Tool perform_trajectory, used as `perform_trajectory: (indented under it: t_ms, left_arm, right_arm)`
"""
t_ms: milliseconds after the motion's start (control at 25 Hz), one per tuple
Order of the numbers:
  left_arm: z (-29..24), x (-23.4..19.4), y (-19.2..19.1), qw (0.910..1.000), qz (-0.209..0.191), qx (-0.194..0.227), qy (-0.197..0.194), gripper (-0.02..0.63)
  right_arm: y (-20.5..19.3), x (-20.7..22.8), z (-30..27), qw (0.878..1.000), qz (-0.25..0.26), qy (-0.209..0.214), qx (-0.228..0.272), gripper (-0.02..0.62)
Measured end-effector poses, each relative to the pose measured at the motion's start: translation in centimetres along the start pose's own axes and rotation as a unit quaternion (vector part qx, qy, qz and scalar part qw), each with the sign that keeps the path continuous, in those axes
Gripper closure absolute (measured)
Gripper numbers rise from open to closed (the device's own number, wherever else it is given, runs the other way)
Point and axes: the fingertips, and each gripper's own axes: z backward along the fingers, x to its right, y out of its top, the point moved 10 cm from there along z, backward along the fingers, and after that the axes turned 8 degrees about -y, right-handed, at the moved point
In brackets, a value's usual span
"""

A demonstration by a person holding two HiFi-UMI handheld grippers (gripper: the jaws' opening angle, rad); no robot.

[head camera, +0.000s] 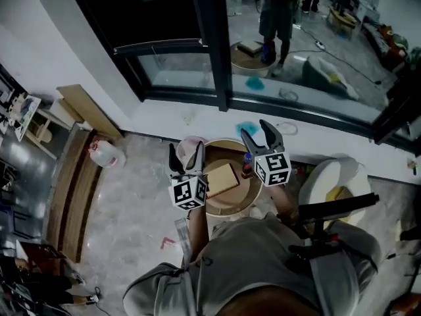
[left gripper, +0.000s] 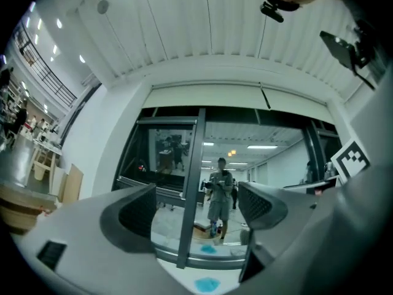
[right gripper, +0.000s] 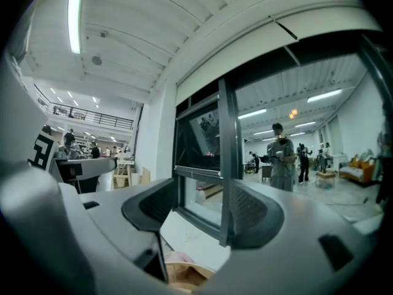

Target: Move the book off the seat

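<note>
The book (head camera: 220, 180) is seen in the head view lying flat on the round wooden seat (head camera: 230, 207), near its middle. The left claw (head camera: 185, 155) is held at the seat's left rim and the right claw (head camera: 255, 131) at its far right rim. The book lies between the 2 marker cubes and is touched by neither pair of jaws.

In the left gripper view, the left claw (left gripper: 196, 214) is shown with its 2 jaws well apart and nothing between them. Only the dark window frame (left gripper: 191, 183) and a person's reflection (left gripper: 220, 195) in the glass are seen through the gap. A blue patch (left gripper: 207, 284) is visible on the white sill below.

In the right gripper view, the right claw (right gripper: 202, 208) is likewise shown partly open and empty, with the frame's upright post seen behind the gap. Both claws are pointed toward the window rather than down at the book.

On the floor to the left, a white plastic jug (head camera: 105, 155) is set near the wall, with wooden boards (head camera: 82, 107) leaned just beyond it.
</note>
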Motion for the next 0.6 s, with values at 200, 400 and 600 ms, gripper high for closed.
perform_trajectory:
  t_ms: [200, 400, 600]
  left_arm:
    - [-6.1, 3.7, -3.4, 0.9916, 0.033, -0.016, -0.124, 0.178]
    - [-10.8, 13.4, -8.2, 0.9487, 0.103, -0.03, -0.298, 0.178]
    - [-9.9, 23.5, -8.4, 0.8933, 0.133, -0.054, -0.426, 0.178]
  right_arm:
    - [-0.9, 5.4, 3.8, 0.992, 0.015, -0.122, -0.015, 0.328]
    - [-0.9, 11.5, 16.0, 0.947, 0.045, -0.315, -0.053, 0.328]
    - [0.5, 13.3, 29.1, 0.887, 0.037, -0.455, -0.07, 0.328]
